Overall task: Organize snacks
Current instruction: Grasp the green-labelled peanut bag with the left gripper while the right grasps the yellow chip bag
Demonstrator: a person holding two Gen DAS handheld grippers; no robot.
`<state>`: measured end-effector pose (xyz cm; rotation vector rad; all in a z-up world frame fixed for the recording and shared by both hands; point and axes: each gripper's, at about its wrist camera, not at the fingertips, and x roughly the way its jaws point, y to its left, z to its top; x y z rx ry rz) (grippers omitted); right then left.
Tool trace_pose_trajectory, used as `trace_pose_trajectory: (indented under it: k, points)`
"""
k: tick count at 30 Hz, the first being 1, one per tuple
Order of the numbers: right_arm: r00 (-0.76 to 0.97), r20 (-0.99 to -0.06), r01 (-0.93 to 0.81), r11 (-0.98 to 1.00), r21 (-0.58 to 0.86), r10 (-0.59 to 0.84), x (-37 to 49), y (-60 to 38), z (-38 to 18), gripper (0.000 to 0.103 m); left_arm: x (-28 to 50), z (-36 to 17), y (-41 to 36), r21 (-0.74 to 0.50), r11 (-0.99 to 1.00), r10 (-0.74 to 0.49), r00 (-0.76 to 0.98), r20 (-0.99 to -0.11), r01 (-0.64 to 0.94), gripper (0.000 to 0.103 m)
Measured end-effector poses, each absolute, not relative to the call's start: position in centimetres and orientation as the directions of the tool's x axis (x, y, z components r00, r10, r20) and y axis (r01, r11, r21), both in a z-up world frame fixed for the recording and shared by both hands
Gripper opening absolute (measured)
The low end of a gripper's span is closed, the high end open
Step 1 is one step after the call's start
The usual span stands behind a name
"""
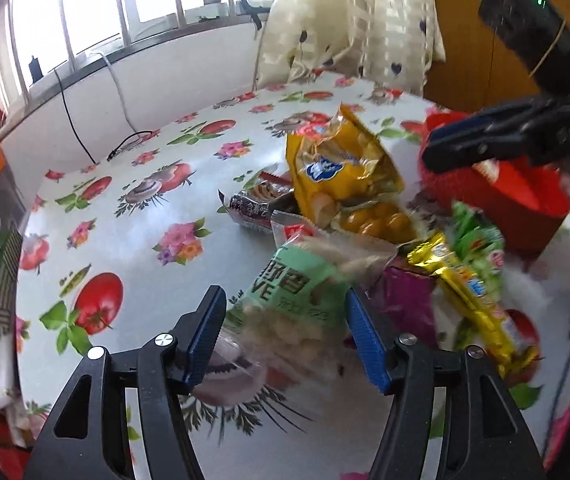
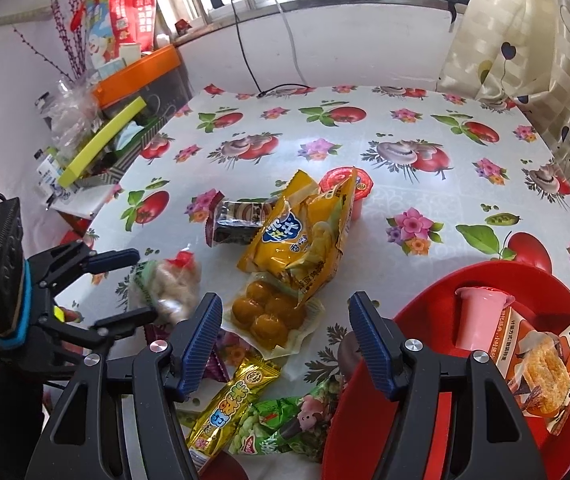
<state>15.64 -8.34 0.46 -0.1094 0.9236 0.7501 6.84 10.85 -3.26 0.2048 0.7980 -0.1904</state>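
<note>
On the round table (image 2: 425, 184), with its cloth of tomatoes and flowers, lies a heap of snacks. A window with bars and a pale curtain (image 1: 349, 20) stand behind it, and a messy shelf with an orange box (image 2: 137, 74) sits at one side.

A red bowl (image 2: 437, 320) near the right edge already holds a pink cup (image 2: 479, 318) and an orange pack (image 2: 545, 368), so I think the sorting is partly done. The big yellow bag (image 2: 305, 232) and the other snacks still wait on the cloth.

The left gripper (image 1: 285, 336) has its fingers apart around a green-and-white bag (image 1: 305, 300), which looks blurred. I cannot tell if they touch it. I think this is the grab step. Next it needs to close gently, lift the bag and carry it to the bowl.

The right gripper (image 2: 285, 344) hangs open above the snacks, holding nothing.
</note>
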Motion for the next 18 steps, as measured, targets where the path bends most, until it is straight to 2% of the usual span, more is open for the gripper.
trace_pose_trajectory:
  k: [11,14,18]
  points:
    - [0.359,-0.768,-0.591,0.766,0.253,0.53,17.1,-8.7,0.1,0.064,9.5,-4.1,9.5,0.077,0.981,-0.062,0.663,-0.746,0.178,0.063]
    - [0.359,-0.769,-0.572,0.776,0.267,0.529,17.9,-8.7,0.1,0.064,10.2,-4.9,8.9,0.1,0.986,-0.01,0.635,-0.772,0.137,0.063]
    - [0.34,-0.776,-0.562,0.776,0.284,0.531,18.9,-8.2,0.1,0.064,10.7,-5.7,9.8,0.004,0.999,-0.028,0.6,-0.799,0.053,0.063]
